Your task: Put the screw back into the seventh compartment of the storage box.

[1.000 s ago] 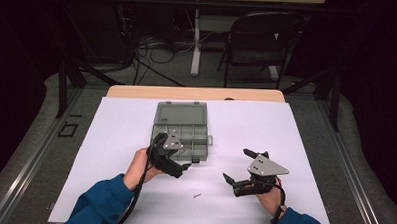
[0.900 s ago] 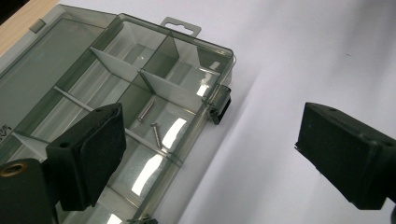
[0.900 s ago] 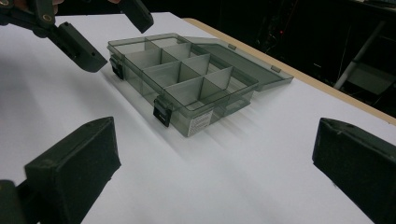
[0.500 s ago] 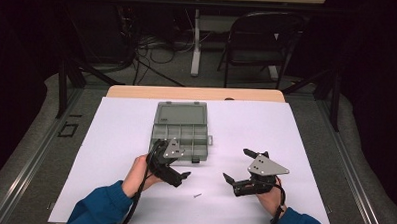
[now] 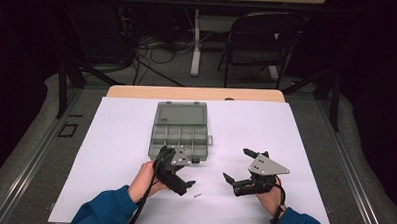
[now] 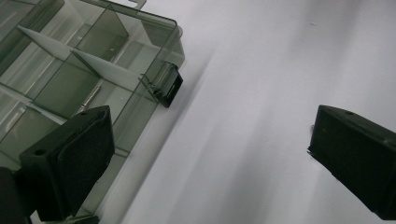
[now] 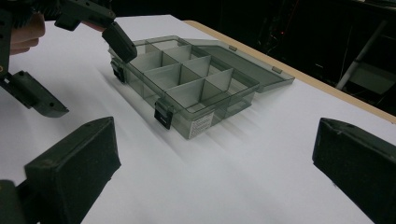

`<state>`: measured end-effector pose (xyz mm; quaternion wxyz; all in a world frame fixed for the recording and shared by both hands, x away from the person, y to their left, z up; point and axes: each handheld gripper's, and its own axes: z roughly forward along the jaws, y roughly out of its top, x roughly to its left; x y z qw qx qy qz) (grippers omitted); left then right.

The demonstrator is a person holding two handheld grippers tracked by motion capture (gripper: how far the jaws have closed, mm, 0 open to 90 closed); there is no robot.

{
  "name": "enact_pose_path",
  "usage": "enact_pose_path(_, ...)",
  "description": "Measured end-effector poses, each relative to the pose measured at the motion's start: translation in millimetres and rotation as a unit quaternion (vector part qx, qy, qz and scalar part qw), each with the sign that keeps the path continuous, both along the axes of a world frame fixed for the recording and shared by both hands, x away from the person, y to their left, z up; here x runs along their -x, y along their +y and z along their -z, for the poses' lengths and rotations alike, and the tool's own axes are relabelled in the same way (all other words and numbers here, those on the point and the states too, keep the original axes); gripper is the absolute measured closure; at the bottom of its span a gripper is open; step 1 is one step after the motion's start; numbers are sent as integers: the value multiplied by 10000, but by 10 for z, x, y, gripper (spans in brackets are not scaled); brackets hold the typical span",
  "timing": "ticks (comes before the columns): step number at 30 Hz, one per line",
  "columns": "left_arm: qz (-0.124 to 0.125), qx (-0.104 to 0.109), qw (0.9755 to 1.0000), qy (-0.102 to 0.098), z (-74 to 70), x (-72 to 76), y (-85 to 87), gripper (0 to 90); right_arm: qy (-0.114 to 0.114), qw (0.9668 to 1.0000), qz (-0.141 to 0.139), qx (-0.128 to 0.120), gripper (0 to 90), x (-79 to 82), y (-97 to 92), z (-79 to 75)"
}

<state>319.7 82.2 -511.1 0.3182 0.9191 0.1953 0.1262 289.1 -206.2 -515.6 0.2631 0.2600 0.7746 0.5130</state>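
A smoky transparent compartment box [image 5: 179, 136] lies in the middle of the white table with its lid [image 5: 181, 113] flat open behind it. My left gripper [image 5: 190, 172] hovers at the box's near right corner; its jaws have just been opening and stand wide with nothing between them. In the left gripper view [image 6: 210, 135] the box's black latch [image 6: 169, 86] is ahead, and a small metal pin [image 6: 91, 98] lies in one compartment. My right gripper [image 5: 238, 165] is held open to the right, facing the box [image 7: 187, 79] and the left gripper [image 7: 81, 70].
A small screw [image 5: 197, 195] lies loose on the white sheet just in front of the left gripper. The table's wooden far edge [image 5: 194, 93] borders the sheet. A folding chair [image 5: 261, 36] and cables stand on the floor beyond.
The left gripper has shifted a little toward the near edge and lower, and its jaws have spread wider. The right gripper and the box have stayed put.
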Motion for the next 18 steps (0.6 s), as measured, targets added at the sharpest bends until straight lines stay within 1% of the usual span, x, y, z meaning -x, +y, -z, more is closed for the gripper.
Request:
enact_pose_path(2,59,-27,10000,26,3,10,-7,0,-5,10000,18,-24,0,-3,4,3)
enact_pose_path(3,48,8,10000,23,10,18,-13,0,7,10000,0,-22,0,-6,4,3)
enact_pose_path(4,81,-25,10000,34,15,21,-18,0,-80,9999,34,-101,0,-14,19,16)
enact_pose_path(5,94,-52,9999,23,22,22,-23,0,-15,10000,57,-12,0,-2,9,4)
enact_pose_path(10,145,-81,9998,61,78,43,-66,0,-23,10000,42,2,0,-10,11,8)
enact_pose_path(13,223,-115,9996,118,107,55,-103,0,-46,10000,29,-28,0,-13,12,12)
enact_pose_path(14,236,-116,9996,132,116,57,-110,0,-11,10000,19,-9,0,-9,7,8)
enact_pose_path(18,310,-164,9992,211,159,75,-148,0,-4,10000,27,16,0,-1,2,-2)
